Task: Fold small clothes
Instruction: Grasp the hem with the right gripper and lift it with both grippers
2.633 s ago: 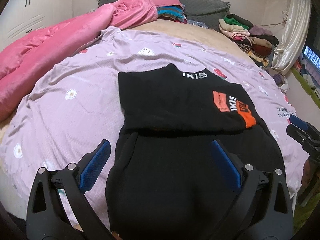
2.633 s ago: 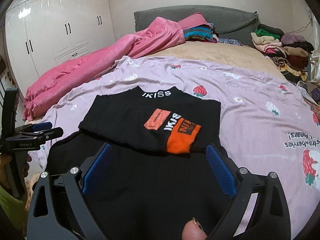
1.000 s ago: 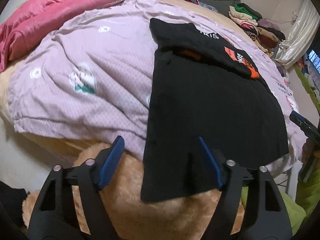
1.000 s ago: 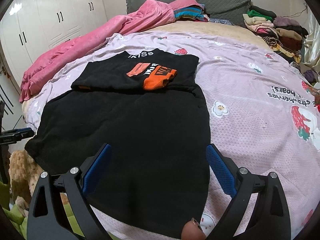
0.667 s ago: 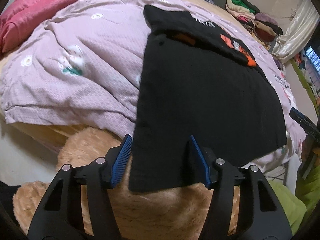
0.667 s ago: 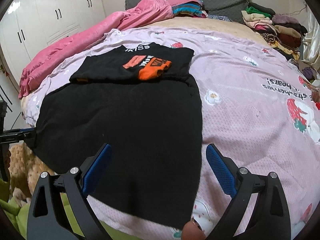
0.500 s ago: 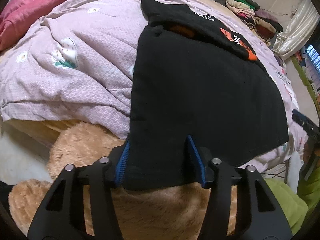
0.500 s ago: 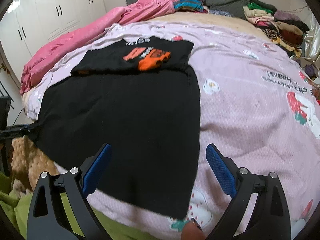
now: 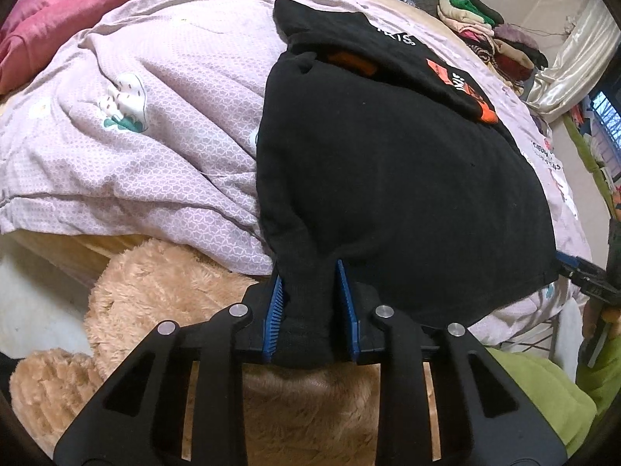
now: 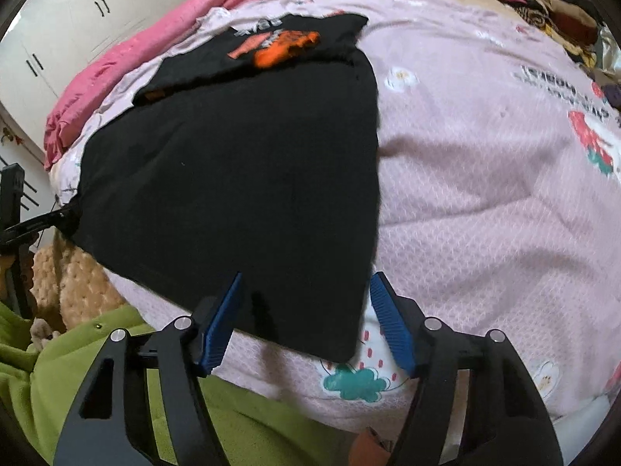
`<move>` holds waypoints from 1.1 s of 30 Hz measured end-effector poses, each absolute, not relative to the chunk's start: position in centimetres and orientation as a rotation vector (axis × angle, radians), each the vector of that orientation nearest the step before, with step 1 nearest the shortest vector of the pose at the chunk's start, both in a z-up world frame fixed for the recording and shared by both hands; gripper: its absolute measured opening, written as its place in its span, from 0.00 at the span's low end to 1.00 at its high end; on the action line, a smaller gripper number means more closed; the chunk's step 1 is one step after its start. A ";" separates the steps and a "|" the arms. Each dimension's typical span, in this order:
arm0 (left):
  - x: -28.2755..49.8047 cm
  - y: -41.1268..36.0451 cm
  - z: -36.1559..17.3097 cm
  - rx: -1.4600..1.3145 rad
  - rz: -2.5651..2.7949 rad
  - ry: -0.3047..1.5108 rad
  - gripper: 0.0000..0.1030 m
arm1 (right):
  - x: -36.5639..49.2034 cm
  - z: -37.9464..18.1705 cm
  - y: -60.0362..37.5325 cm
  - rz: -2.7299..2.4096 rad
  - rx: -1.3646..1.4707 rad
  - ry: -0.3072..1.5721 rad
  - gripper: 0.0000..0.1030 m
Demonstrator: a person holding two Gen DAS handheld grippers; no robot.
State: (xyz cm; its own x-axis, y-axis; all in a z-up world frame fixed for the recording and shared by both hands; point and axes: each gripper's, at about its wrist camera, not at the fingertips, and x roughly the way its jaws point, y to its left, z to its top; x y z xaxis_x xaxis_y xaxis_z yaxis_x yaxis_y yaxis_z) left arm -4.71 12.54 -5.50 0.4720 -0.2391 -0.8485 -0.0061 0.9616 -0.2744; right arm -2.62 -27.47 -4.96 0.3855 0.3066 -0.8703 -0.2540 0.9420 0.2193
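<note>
Black garment (image 9: 388, 178) lies lengthwise on the lilac quilt (image 9: 155, 136), printed end away, hem at the quilt's near edge. Left gripper (image 9: 308, 312) has just closed, pinching one hem corner; right gripper (image 10: 304, 318), narrowing, straddles the other corner unclamped.

A bed (image 10: 485, 202) is filling most of both views, covered by a lilac quilt (image 9: 163, 147) printed with strawberries and clouds. A black garment (image 9: 388, 178) is lying spread on the quilt through the middle of the frame, its far part folded over and showing an orange patch, its near edge reaching the bed's edge. A pink blanket (image 10: 128, 62) is lying bunched along the upper left. Stacked clothes (image 9: 493, 35) are sitting at the upper right.
</note>
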 end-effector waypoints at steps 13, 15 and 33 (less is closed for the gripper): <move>-5.1 13.2 -4.6 -0.320 -0.149 1.020 0.05 | -3.4 -2.1 -26.7 0.473 0.034 1.012 0.08; -5.2 13.4 -4.0 -0.333 -0.149 1.002 0.05 | -3.3 -0.9 -26.9 0.495 0.067 0.970 0.08; -4.2 15.2 2.5 -0.417 -0.151 0.832 0.03 | -0.7 5.3 -29.4 0.513 0.231 0.691 0.08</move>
State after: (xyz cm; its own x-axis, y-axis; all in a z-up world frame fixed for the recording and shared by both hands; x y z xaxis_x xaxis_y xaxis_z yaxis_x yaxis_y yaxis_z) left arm -4.20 15.22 2.45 0.6685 -0.2911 -0.6844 -0.0310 0.9085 -0.4167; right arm -0.73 -29.42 5.28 0.6535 0.5227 -0.5475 -0.3736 0.8518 0.3673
